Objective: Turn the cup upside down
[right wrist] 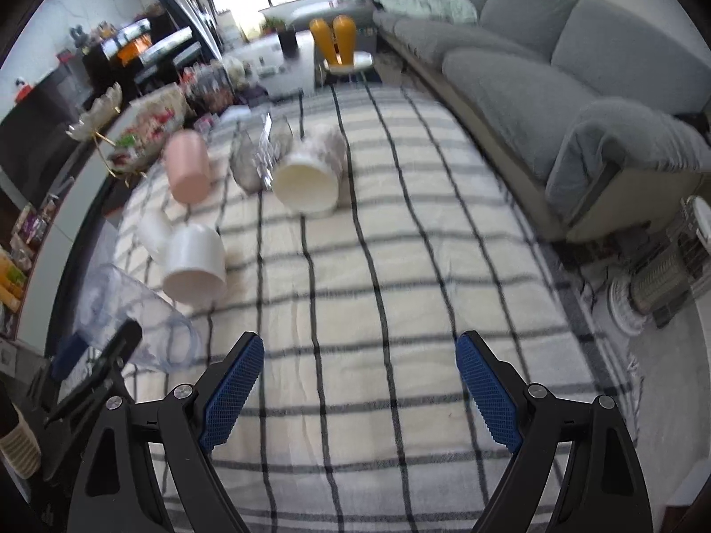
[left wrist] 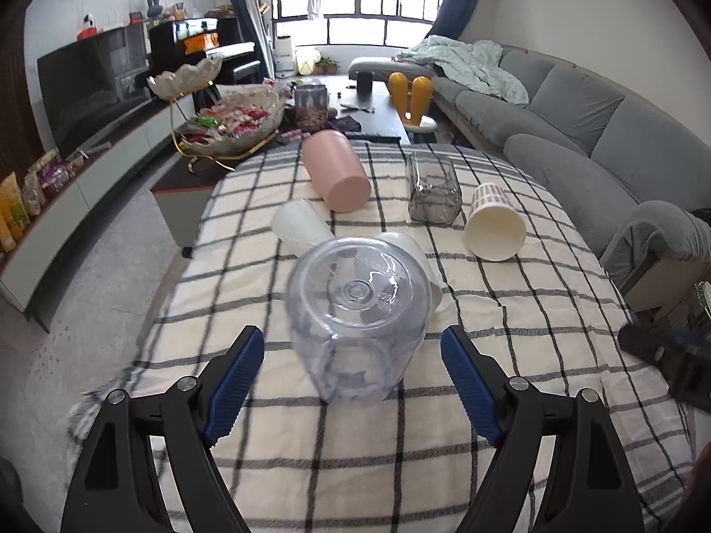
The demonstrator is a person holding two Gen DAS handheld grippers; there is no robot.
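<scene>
A clear plastic cup (left wrist: 355, 320) stands upside down on the checked cloth, base up, just ahead of my left gripper (left wrist: 353, 346). The left jaws are open wide on either side of it, not touching. The cup also shows in the right wrist view (right wrist: 133, 320) at the left, next to the left gripper's fingers (right wrist: 115, 351). My right gripper (right wrist: 360, 351) is open and empty over bare cloth.
Upside-down cups stand on the cloth: a pink one (left wrist: 337, 169), a grey clear one (left wrist: 433, 191), a patterned cream one (left wrist: 493, 222), white ones (left wrist: 297, 222). A white cup (right wrist: 195, 266) stands near the clear one. A grey sofa (left wrist: 600, 133) runs along the right. A snack bowl (left wrist: 235, 124) stands far left.
</scene>
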